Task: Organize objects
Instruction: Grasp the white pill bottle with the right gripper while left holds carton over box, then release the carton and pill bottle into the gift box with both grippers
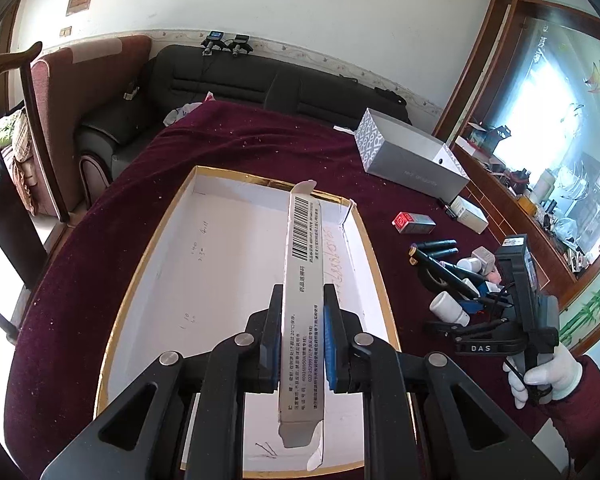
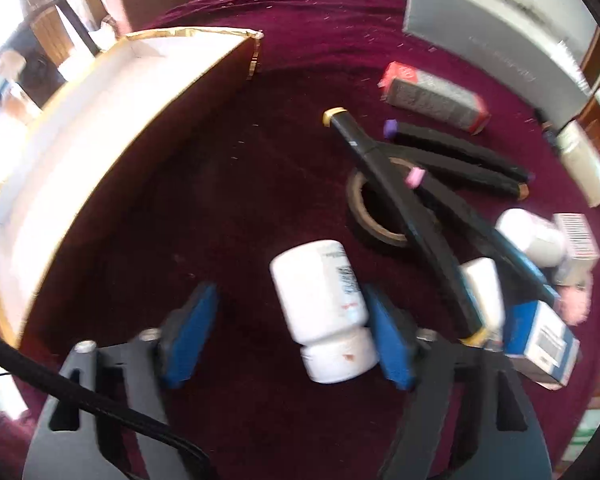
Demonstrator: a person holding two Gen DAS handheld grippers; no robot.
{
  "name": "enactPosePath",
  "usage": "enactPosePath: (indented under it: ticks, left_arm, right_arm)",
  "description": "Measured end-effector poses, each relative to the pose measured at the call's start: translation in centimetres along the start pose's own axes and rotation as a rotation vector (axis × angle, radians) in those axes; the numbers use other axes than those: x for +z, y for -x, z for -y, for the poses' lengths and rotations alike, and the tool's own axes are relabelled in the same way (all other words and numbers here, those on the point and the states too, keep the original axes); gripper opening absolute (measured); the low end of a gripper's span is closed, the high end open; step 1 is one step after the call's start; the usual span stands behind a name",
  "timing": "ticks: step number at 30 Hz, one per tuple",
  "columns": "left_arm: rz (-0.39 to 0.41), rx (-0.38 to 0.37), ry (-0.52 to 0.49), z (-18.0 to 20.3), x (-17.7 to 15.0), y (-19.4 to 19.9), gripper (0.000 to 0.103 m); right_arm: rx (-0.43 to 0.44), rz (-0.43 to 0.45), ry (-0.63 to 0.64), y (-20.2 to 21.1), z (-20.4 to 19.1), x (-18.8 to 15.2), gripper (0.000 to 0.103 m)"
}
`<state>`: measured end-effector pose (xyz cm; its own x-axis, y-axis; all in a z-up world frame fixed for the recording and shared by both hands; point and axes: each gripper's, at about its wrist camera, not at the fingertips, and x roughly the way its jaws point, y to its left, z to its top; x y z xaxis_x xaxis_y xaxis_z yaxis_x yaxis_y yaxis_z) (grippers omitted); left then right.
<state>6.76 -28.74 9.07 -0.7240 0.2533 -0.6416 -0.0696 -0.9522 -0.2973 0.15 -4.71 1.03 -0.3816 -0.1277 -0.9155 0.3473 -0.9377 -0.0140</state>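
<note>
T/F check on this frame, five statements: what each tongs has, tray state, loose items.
1. The left tongs are shut on the long grey carton. True.
2. The carton lies flat on the gold-rimmed tray floor. False: it is held above the tray.
3. The right tongs are clamped on the white bottle. False: the jaws are open, one pad apart from it.
4. The black markers lie on the maroon cloth. True.
5. The tape roll sits inside the tray. False: it is on the cloth.

Tray left on cloth | carton above tray | markers, bottles right of tray | tape under markers | long box far right
</note>
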Motion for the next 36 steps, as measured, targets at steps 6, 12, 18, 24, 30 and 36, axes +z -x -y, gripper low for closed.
enactPosePath:
  ticks: [6,12,18,24,30,36]
  left_arm:
    - [-0.015,0.0,0.006,0.4,-0.5,-0.1,0.013]
    - [0.005,0.002,-0.01,0.7,-0.2,1.1,0.013]
    - [-0.01,0.035,-0.051,1.1,2.1,0.5,0.013]
    - [-0.051,0.082,-0.1,2.4,5.7,-3.7,0.013]
    - [-0.146,0.142,-0.02,0.8,6.9,-10.9,0.013]
    - [-0.208,0.142,0.081,-1.9,6.4,-15.3,0.013]
  right_arm:
    - [0.033,0.031,-0.073,0.8,0.2,-0.2,0.031]
    - [0.137,0.061,-0.152,1.9,0.0,0.4,0.031]
    - [0.366,0.128,-0.246,5.7,-0.6,3.6,0.032]
    - [0.497,0.12,-0.336,4.8,-2.9,9.5,0.032]
    - [0.384,0.085,-0.392,-0.6,-4.7,13.2,0.032]
    - [0.307,0.056,-0.421,-3.4,-4.6,14.7,0.032]
